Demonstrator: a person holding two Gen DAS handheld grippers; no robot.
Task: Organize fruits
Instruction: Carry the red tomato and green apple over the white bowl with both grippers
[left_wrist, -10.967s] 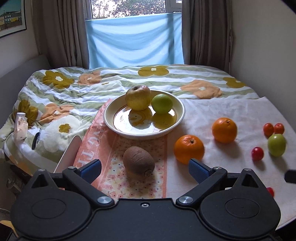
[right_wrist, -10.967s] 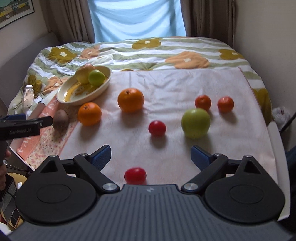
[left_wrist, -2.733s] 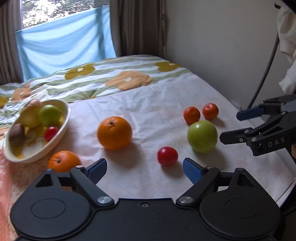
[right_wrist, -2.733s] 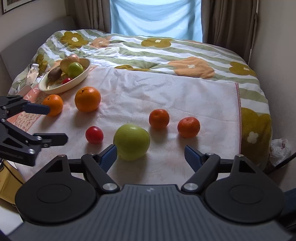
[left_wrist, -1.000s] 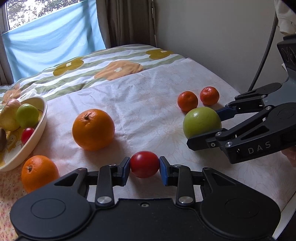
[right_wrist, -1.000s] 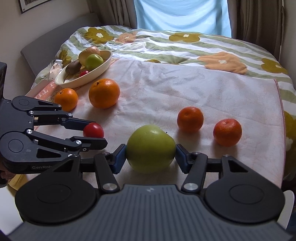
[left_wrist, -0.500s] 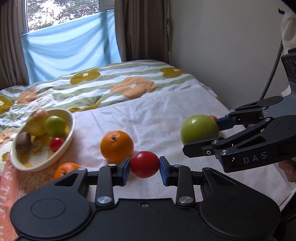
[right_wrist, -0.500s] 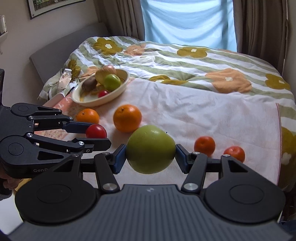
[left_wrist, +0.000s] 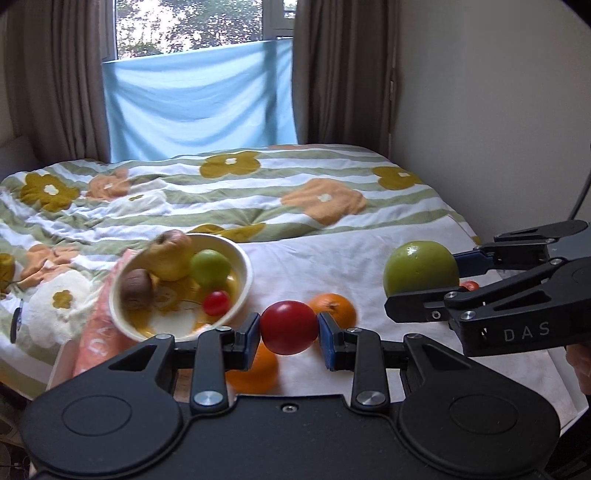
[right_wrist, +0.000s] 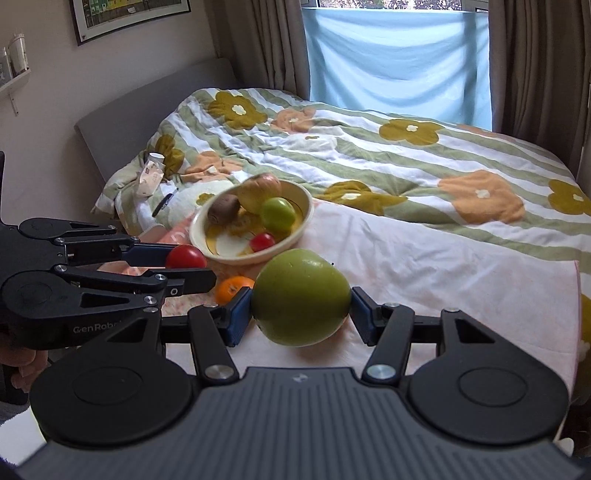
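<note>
Floral quilt (left_wrist: 258, 192), blue cloth (left_wrist: 199, 92), curtains (left_wrist: 343, 70).

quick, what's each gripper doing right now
left gripper: shut on the red tomato, lifted.
right gripper: shut on the big green apple, lifted.

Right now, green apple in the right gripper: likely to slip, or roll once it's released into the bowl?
The green apple looks glossy and round, so slipping seems possible; the right gripper holds it only at its two sides. Released in the bowl, it would probably roll until it meets the fruit already there. It fills the wide-spread jaws, so likely fairly heavy.
</note>
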